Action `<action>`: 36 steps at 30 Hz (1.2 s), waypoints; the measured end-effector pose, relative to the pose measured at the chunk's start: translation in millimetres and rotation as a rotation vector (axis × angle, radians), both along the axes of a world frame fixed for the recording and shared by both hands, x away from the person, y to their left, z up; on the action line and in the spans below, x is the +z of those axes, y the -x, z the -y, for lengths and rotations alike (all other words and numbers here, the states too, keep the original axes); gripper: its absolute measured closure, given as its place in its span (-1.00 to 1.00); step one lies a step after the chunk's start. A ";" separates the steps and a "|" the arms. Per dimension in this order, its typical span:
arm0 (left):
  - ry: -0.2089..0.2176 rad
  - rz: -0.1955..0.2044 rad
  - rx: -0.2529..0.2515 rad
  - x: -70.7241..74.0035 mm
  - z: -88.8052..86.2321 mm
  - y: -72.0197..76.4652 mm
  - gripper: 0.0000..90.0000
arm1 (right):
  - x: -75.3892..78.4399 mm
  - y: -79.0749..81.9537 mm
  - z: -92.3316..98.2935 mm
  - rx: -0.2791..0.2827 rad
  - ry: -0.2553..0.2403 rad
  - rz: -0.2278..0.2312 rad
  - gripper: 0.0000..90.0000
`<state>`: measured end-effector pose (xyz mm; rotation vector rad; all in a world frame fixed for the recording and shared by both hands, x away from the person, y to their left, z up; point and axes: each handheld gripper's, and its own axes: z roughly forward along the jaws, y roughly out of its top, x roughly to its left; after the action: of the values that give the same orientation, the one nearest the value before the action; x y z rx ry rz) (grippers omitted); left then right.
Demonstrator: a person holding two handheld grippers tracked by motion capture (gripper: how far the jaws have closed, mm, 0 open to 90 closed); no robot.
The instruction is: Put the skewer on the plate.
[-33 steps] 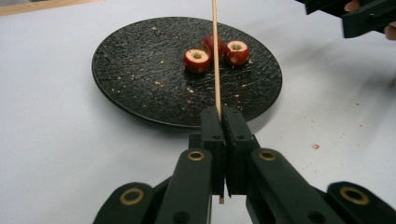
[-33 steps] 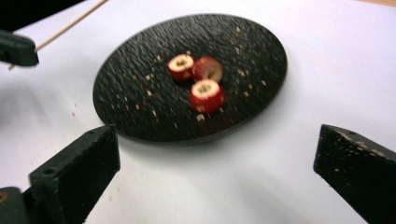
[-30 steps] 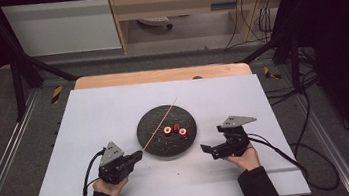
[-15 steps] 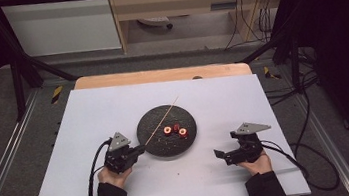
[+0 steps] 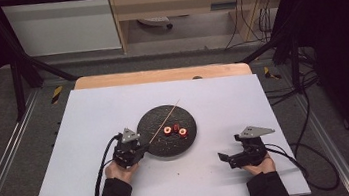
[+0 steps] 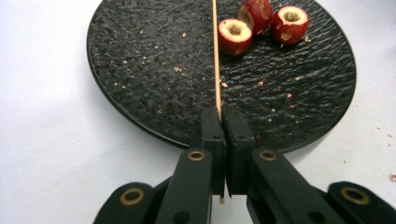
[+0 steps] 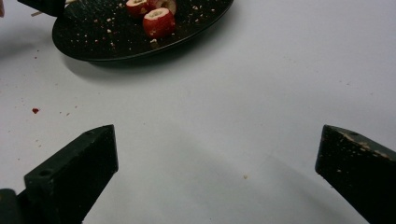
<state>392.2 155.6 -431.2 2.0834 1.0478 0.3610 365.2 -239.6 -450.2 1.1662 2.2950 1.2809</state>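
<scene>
Left gripper view — fingers [image 6: 212, 126] clamp skewer [image 6: 215, 56]; high view perhaps hints.

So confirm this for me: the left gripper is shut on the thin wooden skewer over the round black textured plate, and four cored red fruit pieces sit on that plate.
Not quite: the count is wrong. The left gripper view shows three cored red fruit pieces on the round black textured plate, not four. The rest holds: the left gripper is shut on the thin wooden skewer over that plate.
</scene>
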 end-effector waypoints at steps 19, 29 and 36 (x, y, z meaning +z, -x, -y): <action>-0.028 0.002 0.007 0.7 8.1 -0.2 0.79 | -0.4 0.4 0.9 0.006 -0.008 -0.005 -0.99; 0.057 0.049 -0.067 13.1 -12.4 10.4 0.10 | 0.2 0.6 1.3 0.000 -0.007 -0.001 -0.99; 0.070 0.065 -0.086 15.6 -40.1 19.4 -0.34 | -0.2 1.4 1.2 -0.005 -0.003 -0.004 -0.99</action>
<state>372.8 195.7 -415.6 2.0327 0.9172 0.3423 363.9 -240.9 -450.4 1.1752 2.2925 1.2825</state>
